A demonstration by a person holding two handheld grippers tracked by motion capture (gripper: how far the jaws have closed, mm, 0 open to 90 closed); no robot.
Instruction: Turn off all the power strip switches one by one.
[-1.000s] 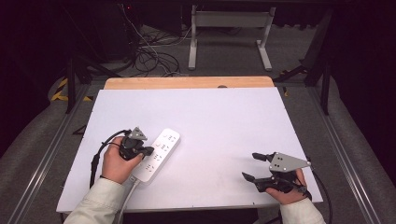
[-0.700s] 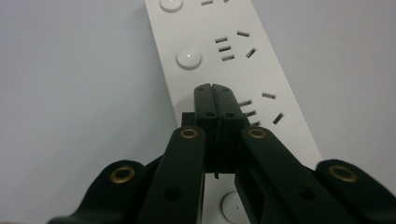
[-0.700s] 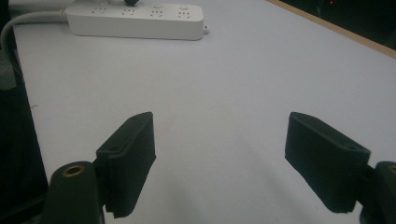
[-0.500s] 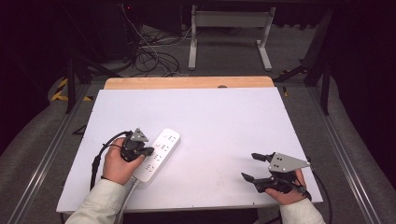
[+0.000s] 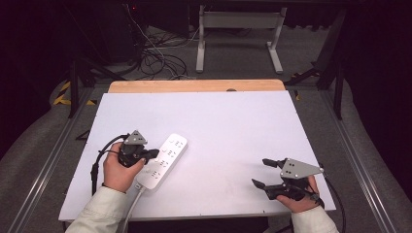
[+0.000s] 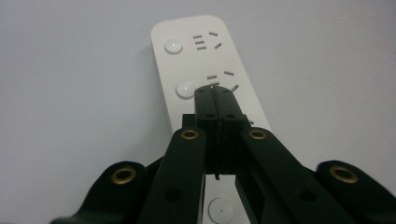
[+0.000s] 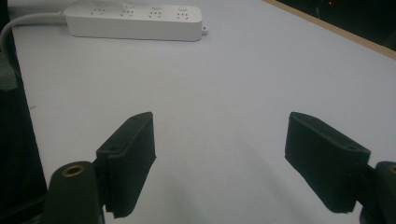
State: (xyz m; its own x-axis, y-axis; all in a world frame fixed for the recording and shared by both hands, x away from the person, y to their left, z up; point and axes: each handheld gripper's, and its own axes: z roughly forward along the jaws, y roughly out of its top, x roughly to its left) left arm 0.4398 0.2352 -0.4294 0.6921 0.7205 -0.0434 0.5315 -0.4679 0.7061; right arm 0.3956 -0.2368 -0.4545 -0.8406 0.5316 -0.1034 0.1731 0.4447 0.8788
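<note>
A white power strip (image 5: 168, 156) lies at an angle on the left part of the white table top (image 5: 228, 121). It carries a row of sockets, each with a round button, as the left gripper view shows (image 6: 191, 46). My left gripper (image 5: 154, 154) is shut with nothing between its pads. Its tips (image 6: 215, 93) hover over the strip's second socket, right beside a button. Whether they touch the strip I cannot tell. Near the front right edge my right gripper (image 5: 260, 172) stands open and empty, low above bare table (image 7: 219, 140). The strip (image 7: 135, 21) lies far ahead of it.
The strip's white cable (image 5: 132, 206) runs off the table's front edge past the left sleeve. A wooden strip (image 5: 194, 86) borders the far edge. Beyond it are cables on the floor (image 5: 160, 58) and a metal stand (image 5: 238, 29).
</note>
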